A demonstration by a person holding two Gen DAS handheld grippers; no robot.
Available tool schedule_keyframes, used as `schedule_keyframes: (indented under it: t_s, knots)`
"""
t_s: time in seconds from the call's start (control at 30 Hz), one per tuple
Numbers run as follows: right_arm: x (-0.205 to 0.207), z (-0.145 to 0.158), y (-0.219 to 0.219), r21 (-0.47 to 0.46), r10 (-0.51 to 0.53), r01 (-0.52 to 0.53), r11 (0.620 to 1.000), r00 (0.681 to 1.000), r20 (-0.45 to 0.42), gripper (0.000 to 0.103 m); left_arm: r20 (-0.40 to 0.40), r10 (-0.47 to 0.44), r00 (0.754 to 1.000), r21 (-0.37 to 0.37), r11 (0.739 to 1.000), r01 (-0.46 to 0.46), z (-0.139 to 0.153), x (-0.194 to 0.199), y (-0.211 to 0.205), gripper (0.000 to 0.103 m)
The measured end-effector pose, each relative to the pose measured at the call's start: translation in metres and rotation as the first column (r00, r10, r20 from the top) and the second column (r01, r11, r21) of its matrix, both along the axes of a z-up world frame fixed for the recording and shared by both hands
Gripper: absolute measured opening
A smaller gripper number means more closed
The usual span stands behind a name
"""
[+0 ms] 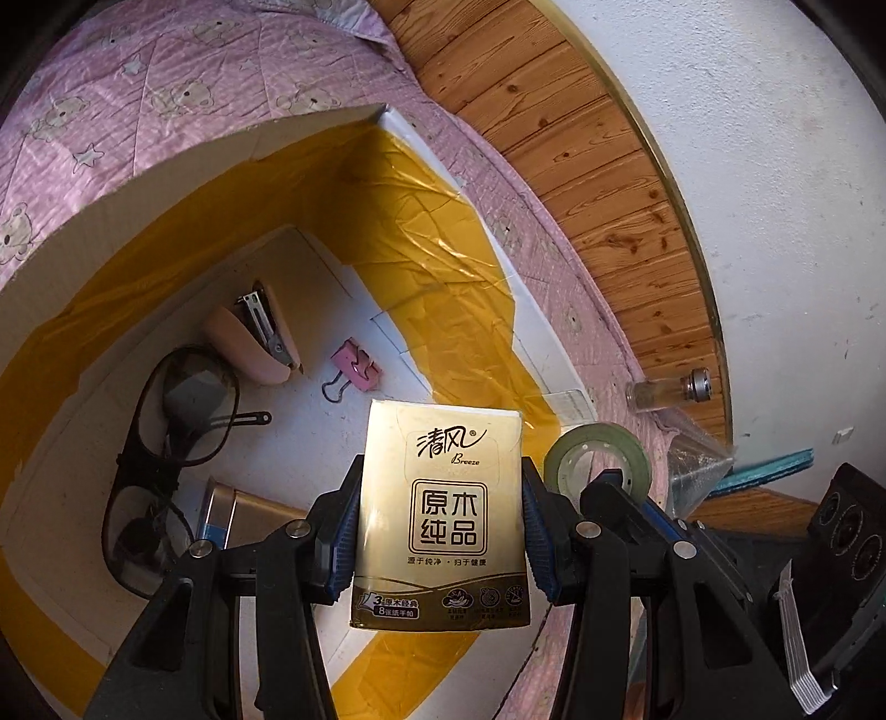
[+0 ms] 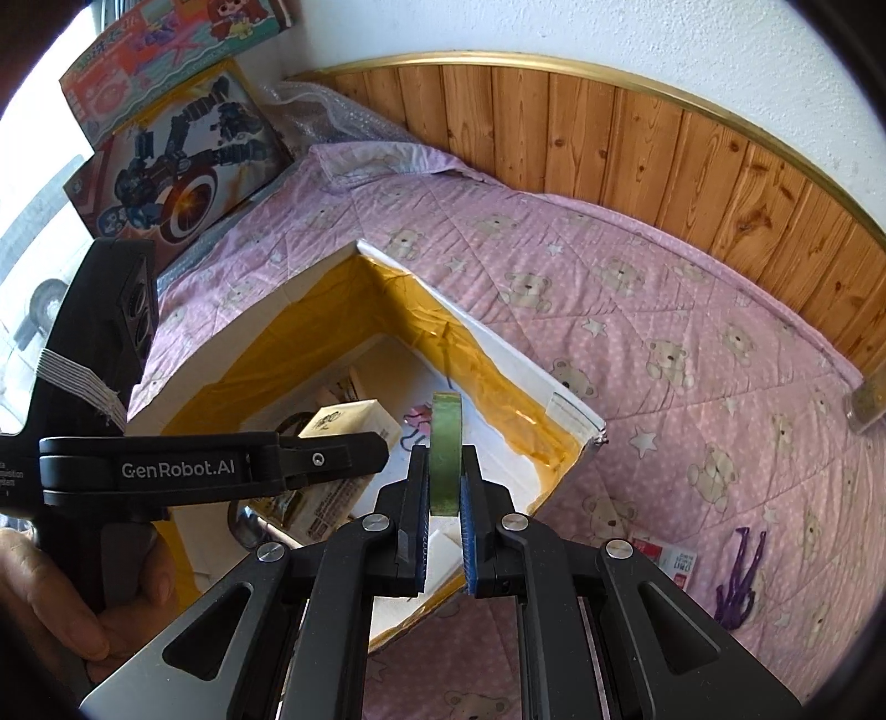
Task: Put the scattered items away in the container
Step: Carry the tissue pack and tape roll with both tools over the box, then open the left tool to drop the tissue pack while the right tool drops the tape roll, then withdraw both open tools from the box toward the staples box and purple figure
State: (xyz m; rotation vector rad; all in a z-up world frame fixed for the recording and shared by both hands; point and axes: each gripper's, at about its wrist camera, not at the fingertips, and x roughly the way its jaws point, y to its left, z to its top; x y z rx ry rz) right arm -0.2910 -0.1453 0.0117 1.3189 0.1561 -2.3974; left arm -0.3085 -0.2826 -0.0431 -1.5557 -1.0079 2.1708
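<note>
Pink bedspread [image 2: 637, 332]; left hand-held gripper [image 1: 440, 515] clamping "Breeze" tissue pack [image 1: 440, 520], right hand-held gripper [image 2: 443, 498] pinching green tape roll [image 2: 444, 454].

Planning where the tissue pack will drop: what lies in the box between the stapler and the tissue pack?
In the left wrist view, a pink binder clip lies on the box floor between the stapler and the tissue pack.

Bed [image 2: 664, 343] under pink quilt printed with bears and stars; wood-panelled wainscot [image 2: 637, 149] with gilt trim [image 2: 498, 58] behind; white textured wall [image 2: 554, 27] above; bright daylight from left.
</note>
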Motion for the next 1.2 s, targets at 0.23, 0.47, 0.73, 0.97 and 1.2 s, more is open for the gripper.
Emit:
schedule_keyframes:
  t_s: [0.23,0.47,0.73,0.97,1.2]
  knots:
    - [-0.018,-0.015,0.0,0.032,0.019,-0.02,0.999,0.999,0.031,0.011,0.037,0.001,0.999,-0.014,1.0,0.0,-0.016,-0.01,0.004,0.051]
    - [-0.033,-0.022,0.009,0.02,-0.013,0.012,1.0,0.999,0.041,0.015,0.078,-0.01,0.997,-0.078,0.997,0.016,-0.032,-0.022,0.008,0.054]
    - [-0.034,-0.027,0.011,0.003,-0.008,0.008,1.0,0.998,0.059,0.015,0.041,-0.053,0.998,-0.101,0.993,0.057,-0.027,-0.017,0.009,0.054]
    - [-0.029,-0.025,0.01,-0.009,-0.006,0.007,1.0,0.998,0.065,0.015,0.0,-0.08,0.997,-0.146,0.986,0.079,-0.013,-0.01,0.011,0.054]
    - [-0.018,-0.017,0.009,-0.022,0.003,-0.001,1.0,0.998,0.069,0.015,-0.01,-0.091,0.996,-0.16,0.983,0.088,-0.005,-0.001,0.015,0.054]
